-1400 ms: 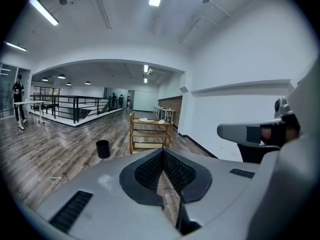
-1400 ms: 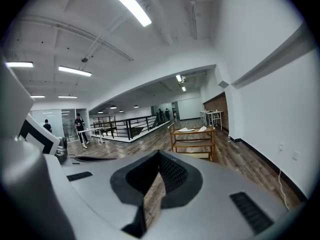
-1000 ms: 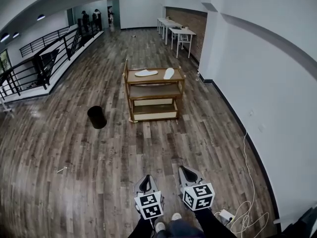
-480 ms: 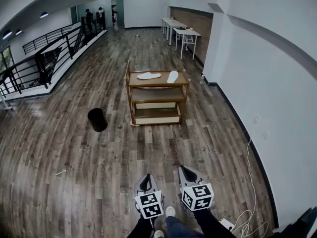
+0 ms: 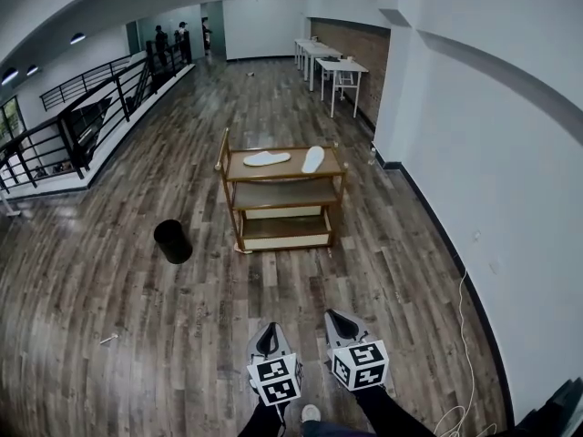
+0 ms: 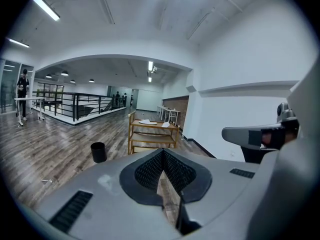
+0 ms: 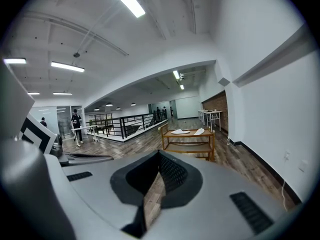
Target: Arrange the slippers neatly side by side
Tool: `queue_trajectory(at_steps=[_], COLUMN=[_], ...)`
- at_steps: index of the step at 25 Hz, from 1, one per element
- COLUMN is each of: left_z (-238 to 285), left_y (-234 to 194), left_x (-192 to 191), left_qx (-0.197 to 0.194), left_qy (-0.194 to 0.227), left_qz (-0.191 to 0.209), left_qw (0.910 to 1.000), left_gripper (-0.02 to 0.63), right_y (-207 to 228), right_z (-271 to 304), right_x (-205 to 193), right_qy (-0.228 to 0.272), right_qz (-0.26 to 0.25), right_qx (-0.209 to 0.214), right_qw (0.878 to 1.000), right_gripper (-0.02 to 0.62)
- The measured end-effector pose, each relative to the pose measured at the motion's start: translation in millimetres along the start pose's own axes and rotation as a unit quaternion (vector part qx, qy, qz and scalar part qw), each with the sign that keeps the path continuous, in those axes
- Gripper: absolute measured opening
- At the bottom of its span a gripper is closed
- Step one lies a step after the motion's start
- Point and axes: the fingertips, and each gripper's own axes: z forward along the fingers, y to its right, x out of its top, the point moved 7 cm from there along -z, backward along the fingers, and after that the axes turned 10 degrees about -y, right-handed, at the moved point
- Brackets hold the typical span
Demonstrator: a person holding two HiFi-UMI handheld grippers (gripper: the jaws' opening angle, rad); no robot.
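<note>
Floor: dark wooden plank floor; it spreads across the head view from 6 o'clock up toward 12 o'clock
Wall: plain white wall; it runs along the 3 o'clock side of the floor
Railing: black metal railing; at 10 o'clock, well apart from everything else named here
Cart: three-tier light wooden cart; it stands upright on the floor at 12 o'clock of both grippers, well apart from them; the wall is at its 3 o'clock
Tables: white tables; beyond the cart, toward 1 o'clock
Bin: black round bin; on the floor at 8 o'clock of the cart, near it but not touching
Left gripper: grey left gripper with its marker cube; low in the head view at 6 o'clock; jaws closed together with nothing between them; it aims toward the cart
Right gripper: grey right gripper; just beside the left one, at its 3 o'clock; jaws likewise closed and empty
Slippers: flat white slipper on the cart's top shelf, lying crosswise from 9 to 3 o'clock; second white slipper at its 3 o'clock on the same shelf, lying nearly from 6 to 12 o'clock; the two are apart and not parallel
</note>
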Motion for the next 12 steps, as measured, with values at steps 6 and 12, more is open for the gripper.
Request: queue_trajectory(at_steps=[6,12], left_z=[31.2,60.6], left_y=[3.5,-5.1], left_x=[14.8,32.3], left_qx=[0.007,0.012], left_qy=[0.0,-0.004], left_qz=[-0.007,-0.007], left_qw=[1.0,0.9999], left_gripper=[0.0,0.0], right_y=[23.6,36.3], right_z=[28.8,59.8], right_x=[11.7,26.8], right_qy=[-0.005,-0.005], right_qz=[-0.002,0.004], right_qx=[0.003,0.003], right_qw=[1.0,1.0], right_gripper=[-0.002,-0.002])
